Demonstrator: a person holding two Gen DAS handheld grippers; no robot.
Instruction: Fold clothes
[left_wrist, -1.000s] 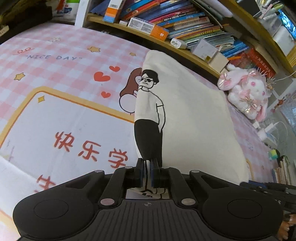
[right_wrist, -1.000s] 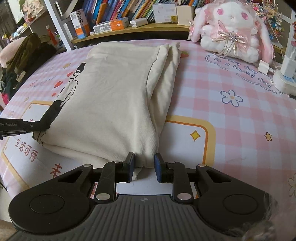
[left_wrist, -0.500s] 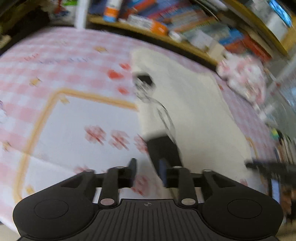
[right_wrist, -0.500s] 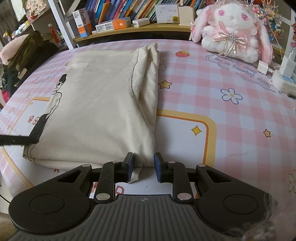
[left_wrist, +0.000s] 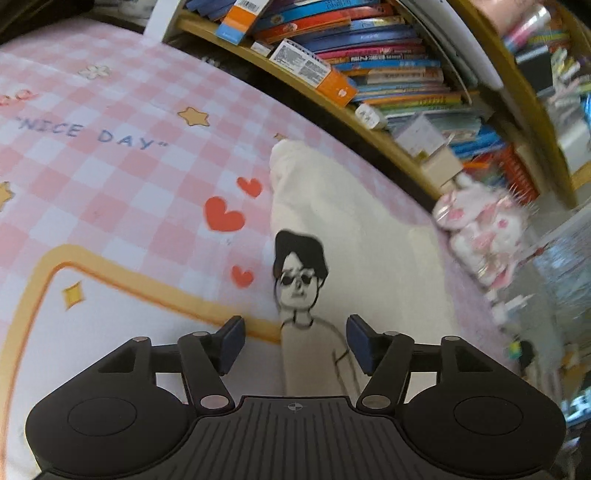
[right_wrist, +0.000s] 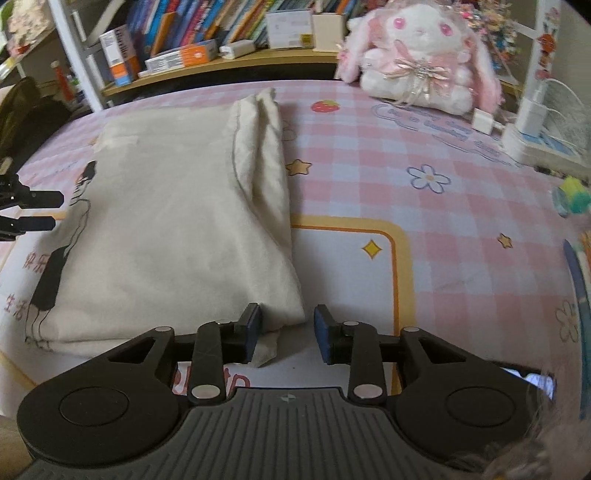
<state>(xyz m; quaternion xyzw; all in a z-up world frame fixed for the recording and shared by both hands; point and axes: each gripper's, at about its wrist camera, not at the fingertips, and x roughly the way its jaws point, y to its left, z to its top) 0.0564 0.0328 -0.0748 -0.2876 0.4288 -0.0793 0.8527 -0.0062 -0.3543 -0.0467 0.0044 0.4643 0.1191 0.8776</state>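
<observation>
Both grippers angle downward at the folded cream cotton T-shirt (right_wrist: 177, 229) on the pink checked tablecloth (right_wrist: 424, 206). The left gripper (left_wrist: 294, 341) is opening over the shirt's printed edge, gripping nothing. The right gripper (right_wrist: 287, 334) is opening at the shirt's near corner, pads clear of the fabric.

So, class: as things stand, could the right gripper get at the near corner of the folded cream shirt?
Probably yes: the right gripper has jaws opening, the cream shirt corner lies between them, nothing blocks it.

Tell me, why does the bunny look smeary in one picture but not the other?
Left wrist view: the bunny and shelf edge are smeared by motion blur, and the fisheye bends the bookshelf. Right wrist view: the bunny is fairly sharp; only the far right edge blurs.
</observation>
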